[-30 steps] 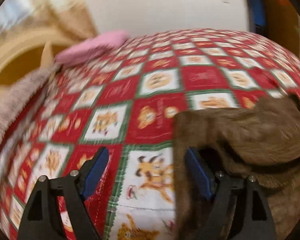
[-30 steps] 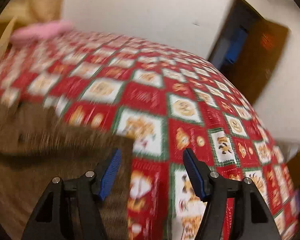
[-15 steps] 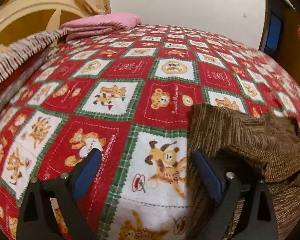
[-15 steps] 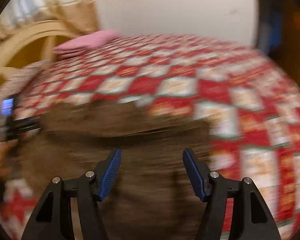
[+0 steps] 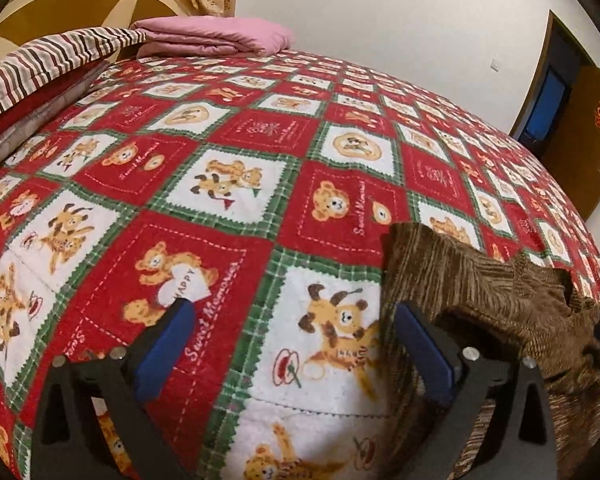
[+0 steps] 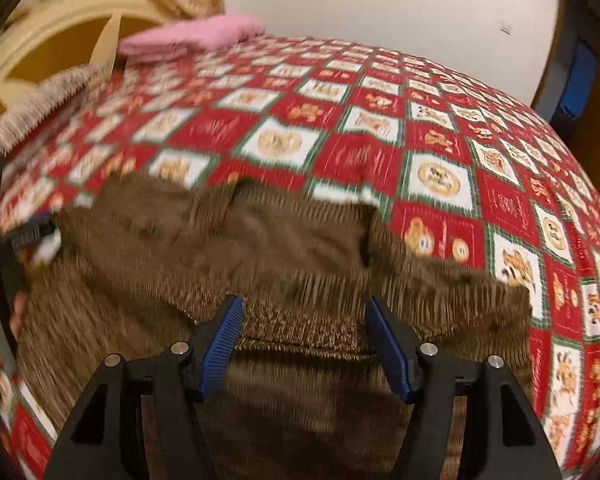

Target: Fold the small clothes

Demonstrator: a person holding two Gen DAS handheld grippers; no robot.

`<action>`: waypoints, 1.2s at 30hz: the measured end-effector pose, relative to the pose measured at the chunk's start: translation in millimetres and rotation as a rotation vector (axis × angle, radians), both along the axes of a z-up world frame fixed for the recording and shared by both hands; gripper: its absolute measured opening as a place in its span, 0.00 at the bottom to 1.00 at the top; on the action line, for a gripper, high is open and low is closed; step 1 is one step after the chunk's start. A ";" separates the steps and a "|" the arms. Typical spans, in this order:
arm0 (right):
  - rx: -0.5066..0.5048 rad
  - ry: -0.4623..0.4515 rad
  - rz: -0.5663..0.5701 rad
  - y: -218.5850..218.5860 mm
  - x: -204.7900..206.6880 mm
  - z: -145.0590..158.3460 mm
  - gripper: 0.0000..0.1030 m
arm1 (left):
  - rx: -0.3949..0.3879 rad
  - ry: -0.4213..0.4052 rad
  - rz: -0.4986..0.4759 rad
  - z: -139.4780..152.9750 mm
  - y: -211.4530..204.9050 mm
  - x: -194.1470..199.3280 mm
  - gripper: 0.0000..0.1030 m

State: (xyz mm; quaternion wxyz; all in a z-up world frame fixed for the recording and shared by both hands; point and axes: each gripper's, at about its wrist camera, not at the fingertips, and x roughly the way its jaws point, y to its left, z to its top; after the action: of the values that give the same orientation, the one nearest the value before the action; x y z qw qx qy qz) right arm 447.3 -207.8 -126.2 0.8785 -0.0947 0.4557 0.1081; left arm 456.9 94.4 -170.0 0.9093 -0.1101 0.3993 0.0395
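Note:
A brown knitted garment [image 5: 496, 300] lies rumpled on a bed covered by a red, white and green bear-print blanket [image 5: 260, 168]. In the left wrist view it sits at the lower right, and my left gripper [image 5: 296, 344] is open and empty, its right finger at the garment's left edge. In the right wrist view the garment [image 6: 260, 264] fills the lower middle, partly folded over itself. My right gripper [image 6: 304, 340] is open just above it, holding nothing. The left gripper [image 6: 28, 236] shows at the left edge of that view.
A folded pink cloth [image 5: 216, 38] lies at the far end of the bed. A striped blanket [image 5: 44, 64] lies along the left side by a cream headboard [image 5: 76, 4]. A dark doorway [image 5: 560, 92] stands at the right.
My right gripper has swung left from the bare blanket to over the garment. My left gripper has shifted slightly, still at the garment's left edge. Both stay open.

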 end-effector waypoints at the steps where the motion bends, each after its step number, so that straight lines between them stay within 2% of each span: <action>1: -0.022 0.008 0.017 2.0 -8.9 -0.6 0.63 | -0.005 -0.002 -0.001 -0.1 0.4 -0.3 1.00; 5: -0.067 0.044 0.039 5.8 -27.9 -7.8 0.63 | -0.015 -0.007 -0.003 0.4 1.3 -0.9 1.00; 9: -0.057 0.070 0.036 6.8 -28.7 -13.8 0.63 | -0.020 -0.009 -0.002 0.5 1.8 -0.9 1.00; 12: 0.083 0.074 0.019 -0.6 -23.5 -4.1 0.63 | -0.019 -0.009 -0.002 0.6 1.7 -1.0 1.00; 13: 0.163 0.045 0.019 -5.6 -23.5 7.0 0.63 | -0.019 -0.009 -0.002 0.6 1.8 -1.2 1.00; 15: 0.214 -0.013 -0.004 -10.6 -21.3 23.4 0.63 | -0.020 -0.009 -0.002 0.5 1.9 -1.2 1.00; 16: 0.206 -0.057 -0.032 -12.0 -17.2 32.8 0.63 | -0.020 -0.009 -0.002 0.5 1.9 -1.3 1.00; 18: 0.163 -0.076 -0.058 -9.1 -5.2 37.9 0.63 | -0.020 -0.009 -0.002 0.6 2.0 -1.3 1.00; 21: 0.025 -0.016 -0.084 0.5 16.7 18.7 0.61 | -0.021 -0.010 -0.002 0.6 2.0 -1.4 1.00; 23: -0.019 0.030 -0.075 0.9 17.0 5.1 0.56 | -0.020 -0.009 -0.003 0.6 1.9 -1.3 1.00; 28: -0.077 0.047 -0.039 1.2 -8.4 -12.0 0.56 | -0.021 -0.010 -0.003 0.7 2.3 -1.6 1.00; 34: -0.139 0.049 -0.046 9.6 -16.7 -14.1 0.56 | -0.022 -0.011 -0.002 1.0 2.0 -1.9 1.00; 36: -0.131 0.056 -0.038 14.6 -22.7 -11.4 0.56 | -0.022 -0.011 -0.002 1.1 2.0 -1.8 1.00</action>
State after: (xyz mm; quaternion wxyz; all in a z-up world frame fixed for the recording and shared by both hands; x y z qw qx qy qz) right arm 424.6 -193.1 -137.6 0.8591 -0.1401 0.4880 0.0640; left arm 455.1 96.5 -168.9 0.9103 -0.1201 0.3948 0.0334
